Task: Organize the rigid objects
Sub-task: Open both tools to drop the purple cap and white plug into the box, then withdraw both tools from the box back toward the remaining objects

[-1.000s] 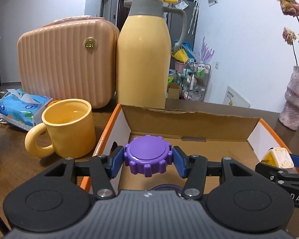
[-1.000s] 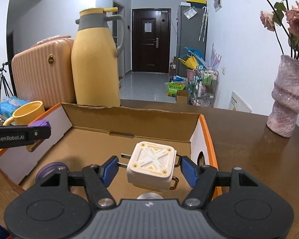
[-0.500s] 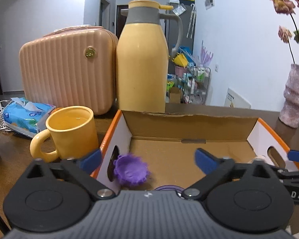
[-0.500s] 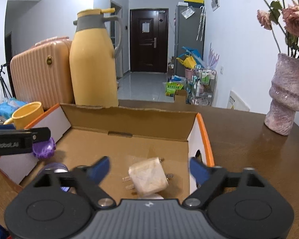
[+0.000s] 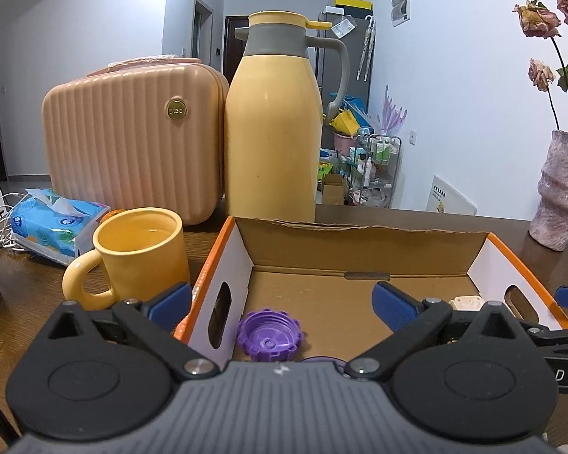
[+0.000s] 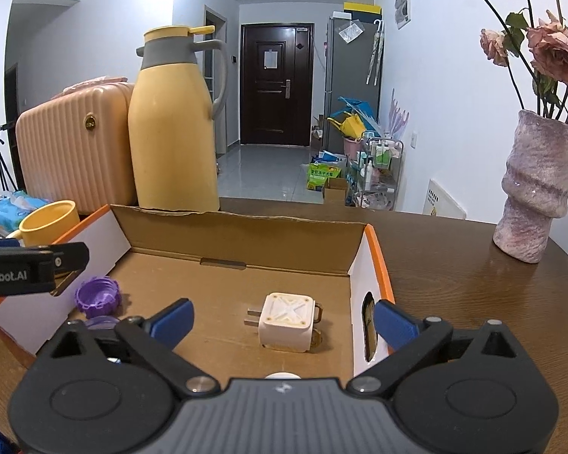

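Toward the desk's left edge, the left gripper now stands wide and empty; the purple cap it held has dropped by the cardboard box's left wall. The right gripper is opening, and its white plug adapter lies free near the right wall. Both pieces are now stowed.

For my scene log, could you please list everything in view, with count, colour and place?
cardboard box: 1, brown with orange-edged white ends, table centre
purple cap: 1, inside box, left end
plug adapter: 1, cream, inside box, right side
mug: 1, yellow, left of box
thermos jug: 1, yellow and grey, behind box
ribbed case: 1, peach, left of jug
tissue pack: 1, blue, far left
vase: 1, pink, with roses, right
left tool: open, empty
right tool: jaws opening, adapter released
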`<state>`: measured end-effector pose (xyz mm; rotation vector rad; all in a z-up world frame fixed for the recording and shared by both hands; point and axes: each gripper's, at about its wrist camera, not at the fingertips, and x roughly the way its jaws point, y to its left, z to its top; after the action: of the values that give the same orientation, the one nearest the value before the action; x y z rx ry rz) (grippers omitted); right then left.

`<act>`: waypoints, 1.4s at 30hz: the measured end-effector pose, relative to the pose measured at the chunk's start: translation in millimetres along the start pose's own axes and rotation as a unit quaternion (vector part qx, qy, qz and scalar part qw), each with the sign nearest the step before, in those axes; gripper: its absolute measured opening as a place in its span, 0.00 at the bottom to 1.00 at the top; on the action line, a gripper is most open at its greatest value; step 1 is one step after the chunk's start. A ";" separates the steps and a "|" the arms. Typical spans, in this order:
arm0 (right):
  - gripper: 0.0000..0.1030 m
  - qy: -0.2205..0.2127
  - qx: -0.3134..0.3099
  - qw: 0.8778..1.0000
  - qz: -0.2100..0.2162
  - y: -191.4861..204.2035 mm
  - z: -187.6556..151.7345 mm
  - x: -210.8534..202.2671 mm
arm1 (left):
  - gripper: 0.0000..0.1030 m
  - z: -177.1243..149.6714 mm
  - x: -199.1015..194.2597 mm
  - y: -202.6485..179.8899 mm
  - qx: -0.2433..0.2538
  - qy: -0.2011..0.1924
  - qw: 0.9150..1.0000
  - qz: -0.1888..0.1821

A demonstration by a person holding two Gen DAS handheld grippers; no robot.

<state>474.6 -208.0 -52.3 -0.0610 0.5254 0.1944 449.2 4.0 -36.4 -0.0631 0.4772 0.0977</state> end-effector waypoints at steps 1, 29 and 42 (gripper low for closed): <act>0.98 0.000 0.000 1.000 0.000 0.2 -0.1 -0.4 | 1.00 0.0 -0.1 0.1 0.000 0.000 1.000 0.000; 0.98 -0.033 -0.008 0.999 -0.005 4.6 -19.1 -54.4 | 1.00 -14.0 -39.0 5.3 0.005 -0.016 1.000 0.006; 0.98 -0.062 -0.009 0.998 0.000 12.3 -43.4 -102.3 | 1.00 -34.9 -83.1 7.5 0.018 -0.023 1.000 -0.005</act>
<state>364.1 -217.9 -38.3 -0.0657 0.4008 0.2022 359.0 2.0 -29.3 -0.0285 0.4316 0.0815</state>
